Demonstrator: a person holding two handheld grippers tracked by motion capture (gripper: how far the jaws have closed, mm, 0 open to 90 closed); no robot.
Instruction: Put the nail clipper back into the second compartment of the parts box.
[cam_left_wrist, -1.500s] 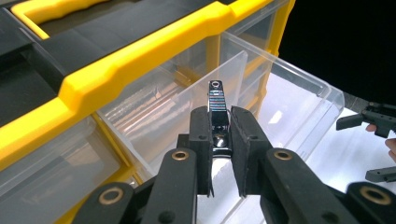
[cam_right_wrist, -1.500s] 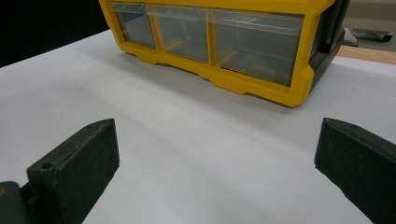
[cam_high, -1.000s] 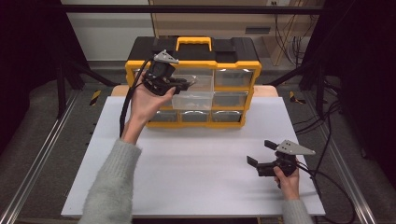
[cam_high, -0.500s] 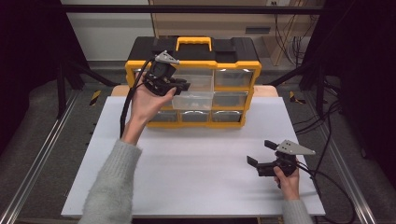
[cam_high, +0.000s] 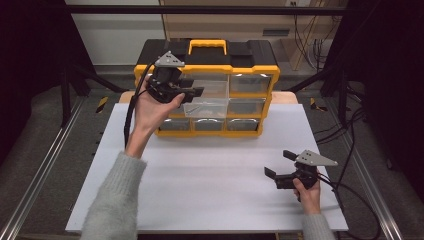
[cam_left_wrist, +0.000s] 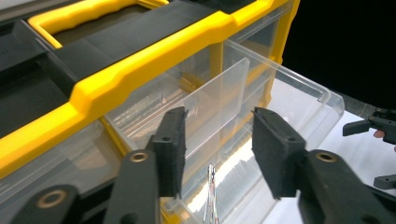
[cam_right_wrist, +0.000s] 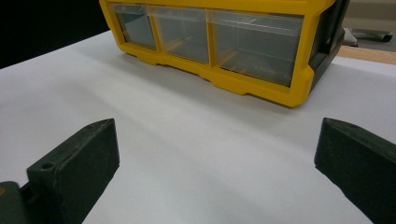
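- two grippers are in the high view: the left gripper (cam_high: 192, 95) sits in the upper middle of the frame, at the pulled-out clear drawer (cam_high: 207, 100) of the yellow drawer box (cam_high: 250, 70).
- its jaws have just been opening. in the left gripper view they stand apart, with only air between the pads. the drawer's clear divider (cam_left_wrist: 219, 100) is past them, not pinched.
- the drawer sticks out from the box toward the bottom of the frame, likely so someone can reach inside. it looks empty.
- a thin shiny bit (cam_left_wrist: 211, 196) shows low in the left gripper view, at the drawer's near edge. i cannot tell what it is.
- the right gripper (cam_high: 280, 171) rests low at the lower right of the high view, on the white table (cam_high: 210, 170), well apart from the box. its jaws are wide apart and hold nothing. it seems to be waiting out of the way.
- the other drawers look pushed in.
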